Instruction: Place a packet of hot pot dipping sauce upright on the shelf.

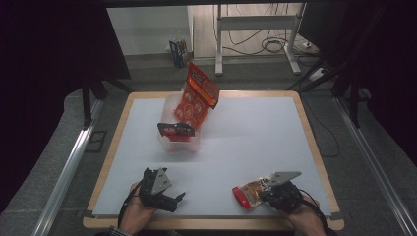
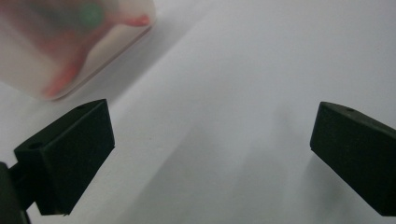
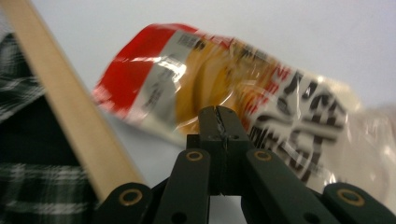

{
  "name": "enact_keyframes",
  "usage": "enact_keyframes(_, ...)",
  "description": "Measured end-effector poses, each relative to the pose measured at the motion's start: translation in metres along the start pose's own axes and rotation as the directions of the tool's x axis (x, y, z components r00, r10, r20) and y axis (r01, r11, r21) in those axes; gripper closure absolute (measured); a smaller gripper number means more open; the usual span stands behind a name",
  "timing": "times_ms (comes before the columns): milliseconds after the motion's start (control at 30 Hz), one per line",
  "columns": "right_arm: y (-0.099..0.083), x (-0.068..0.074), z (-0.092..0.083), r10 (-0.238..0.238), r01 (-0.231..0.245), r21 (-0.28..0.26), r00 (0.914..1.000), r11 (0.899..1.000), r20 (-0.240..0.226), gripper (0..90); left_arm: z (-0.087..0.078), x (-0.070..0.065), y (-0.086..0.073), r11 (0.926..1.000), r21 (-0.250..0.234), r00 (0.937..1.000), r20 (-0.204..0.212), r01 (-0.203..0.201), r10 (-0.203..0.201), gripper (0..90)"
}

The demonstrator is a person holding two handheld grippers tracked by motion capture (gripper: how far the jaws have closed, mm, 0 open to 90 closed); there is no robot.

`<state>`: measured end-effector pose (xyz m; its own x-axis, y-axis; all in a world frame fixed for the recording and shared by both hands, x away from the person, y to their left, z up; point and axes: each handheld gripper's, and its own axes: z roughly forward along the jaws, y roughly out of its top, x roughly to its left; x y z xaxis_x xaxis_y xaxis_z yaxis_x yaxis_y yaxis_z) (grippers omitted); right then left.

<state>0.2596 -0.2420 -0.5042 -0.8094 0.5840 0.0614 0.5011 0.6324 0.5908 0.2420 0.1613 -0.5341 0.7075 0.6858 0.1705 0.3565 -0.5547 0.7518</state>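
A clear snack packet (image 1: pixel 247 192) with a red end and golden pieces inside lies near the table's front edge, right of centre. My right gripper (image 1: pixel 268 189) is shut on the packet (image 3: pixel 224 84), its jaws pressed together on the wrapper's edge. My left gripper (image 1: pixel 178 196) rests at the front left, open, with bare white table between its jaws (image 2: pixel 210 154). A clear plastic bin (image 1: pixel 173 140) stands at mid-table, holding a tall orange-red packet (image 1: pixel 196 96) that leans out of it and a dark packet (image 1: pixel 174 129) at its front rim.
The white table (image 1: pixel 255 132) has a wooden rim (image 3: pixel 60 93). The bin's blurred corner (image 2: pixel 70 42) sits up and left of my left jaws. A plaid sleeve (image 3: pixel 23 154) lies beyond the table edge. Cables and a metal stand (image 1: pixel 255 24) are on the floor behind.
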Motion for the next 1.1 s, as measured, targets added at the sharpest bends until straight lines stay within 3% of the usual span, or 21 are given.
enact_keyframes(167, -0.012, 0.007, -0.001, -0.029, 0.029, 0.049, 0.9996, 0.998, 0.006, 88.9, 0.000, 0.000, 0.000, 1.0000, 0.000, 1.0000, -0.003, -0.004, 0.004, 0.0)
enact_keyframes(300, -0.008, 0.005, 0.003, -0.030, 0.029, 0.040, 0.9995, 0.999, 0.013, 89.1, 0.001, 0.000, 0.001, 1.0000, 0.001, 1.0000, -0.001, -0.007, 0.007, 0.0)
enact_keyframes(367, -0.004, 0.005, 0.006, -0.052, 0.051, 0.042, 0.9983, 0.998, 0.026, 89.1, 0.001, 0.000, 0.001, 1.0000, 0.001, 1.0000, 0.000, -0.008, 0.008, 0.0)
enact_keyframes(933, 0.049, -0.009, 0.050, -0.092, 0.092, 0.003, 0.9919, 0.996, 0.088, 89.2, 0.002, 0.001, 0.002, 0.9999, 0.005, 0.9999, 0.003, -0.015, 0.015, 0.0)
enact_keyframes(1100, 0.065, -0.009, 0.061, -0.114, 0.113, 0.012, 0.9885, 0.993, 0.100, 89.1, 0.001, 0.001, 0.002, 0.9999, 0.006, 0.9999, 0.001, -0.015, 0.015, 0.0)
